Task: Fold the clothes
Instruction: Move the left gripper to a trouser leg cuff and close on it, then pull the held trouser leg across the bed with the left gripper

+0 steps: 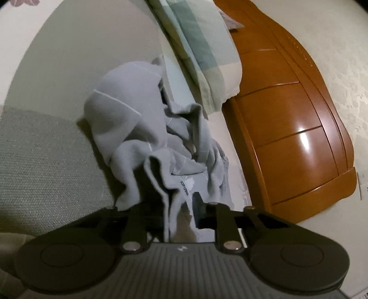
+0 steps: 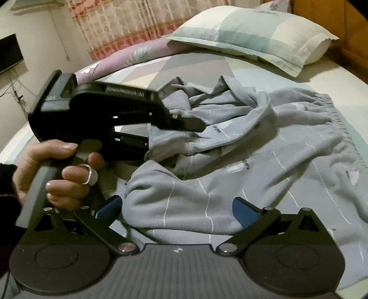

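Observation:
A crumpled grey garment (image 1: 128, 119) with thin white lines and small printed lettering lies on the bed; the right wrist view shows its gathered waistband at the right (image 2: 276, 161). My left gripper (image 1: 178, 214) is shut on a bunched fold of this fabric, which runs up between its fingers. In the right wrist view a hand (image 2: 57, 170) holds that left gripper (image 2: 197, 125), its tips pinching the cloth. My right gripper (image 2: 177, 209) stands open low over the garment's near fold, its blue pads (image 2: 245, 211) wide apart and a hump of fabric between them, not pressed.
A checked pillow (image 2: 253, 32) lies at the head of the bed beside a polished wooden headboard (image 1: 287, 128). A purple floral quilt (image 2: 128, 55) lies at the bed's far side, with a patterned curtain (image 2: 128, 20) and a dark screen (image 2: 9, 55) behind it.

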The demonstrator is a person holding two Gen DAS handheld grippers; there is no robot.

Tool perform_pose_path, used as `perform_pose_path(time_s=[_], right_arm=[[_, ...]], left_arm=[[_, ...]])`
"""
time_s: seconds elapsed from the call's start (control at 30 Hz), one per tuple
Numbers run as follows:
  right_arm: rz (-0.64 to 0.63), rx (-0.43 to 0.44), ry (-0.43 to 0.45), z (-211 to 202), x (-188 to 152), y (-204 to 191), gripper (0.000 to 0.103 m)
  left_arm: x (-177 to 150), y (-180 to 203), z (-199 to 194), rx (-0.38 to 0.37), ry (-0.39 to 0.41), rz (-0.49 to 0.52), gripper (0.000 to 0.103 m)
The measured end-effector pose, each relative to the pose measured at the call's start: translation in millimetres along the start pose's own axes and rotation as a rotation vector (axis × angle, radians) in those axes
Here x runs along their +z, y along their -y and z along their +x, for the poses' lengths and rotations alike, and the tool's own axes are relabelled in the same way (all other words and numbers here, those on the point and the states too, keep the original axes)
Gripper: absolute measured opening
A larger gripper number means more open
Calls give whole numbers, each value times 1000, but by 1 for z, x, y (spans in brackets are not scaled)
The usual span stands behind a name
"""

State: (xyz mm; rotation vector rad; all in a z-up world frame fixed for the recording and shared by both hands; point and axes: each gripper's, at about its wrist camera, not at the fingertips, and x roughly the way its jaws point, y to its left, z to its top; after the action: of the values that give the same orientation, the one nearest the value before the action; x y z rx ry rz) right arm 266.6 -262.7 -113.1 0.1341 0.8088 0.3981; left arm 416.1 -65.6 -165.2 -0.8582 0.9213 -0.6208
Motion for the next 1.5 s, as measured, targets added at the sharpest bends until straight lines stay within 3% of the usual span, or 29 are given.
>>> perform_pose_path(time_s=[0.07,0.13,0.2,0.3,0.53,0.73,0.97,1.23,1.5], right_arm=[[-6,-6,-2,-6,0,-2,103],[-11,-13,1,-11,0,-3,103],[-8,-15,5,-16,-1,-4,103],[-1,-20,5,-21,-2,-5,103],[0,-25,20,-33,-5,-5,103],[-8,-27,34,-38,-5,-6,103],[-8,-32,41,-38,-2,-6,103],[-18,-33,30,-31,1,-10,103],[-42,-38,20,-23,6,-16,103]], left_arm=[[-1,7,-4,-12,2,29,18],[0,8,-2,10,1,44,25],[2,5,5,50,-18,44,22],[1,8,2,76,-5,53,5],[9,29,-24,132,27,132,5],[26,36,-44,252,24,214,5],[51,30,-95,402,56,287,5],[83,7,-145,551,116,277,5],[100,-4,-169,619,141,290,5]])
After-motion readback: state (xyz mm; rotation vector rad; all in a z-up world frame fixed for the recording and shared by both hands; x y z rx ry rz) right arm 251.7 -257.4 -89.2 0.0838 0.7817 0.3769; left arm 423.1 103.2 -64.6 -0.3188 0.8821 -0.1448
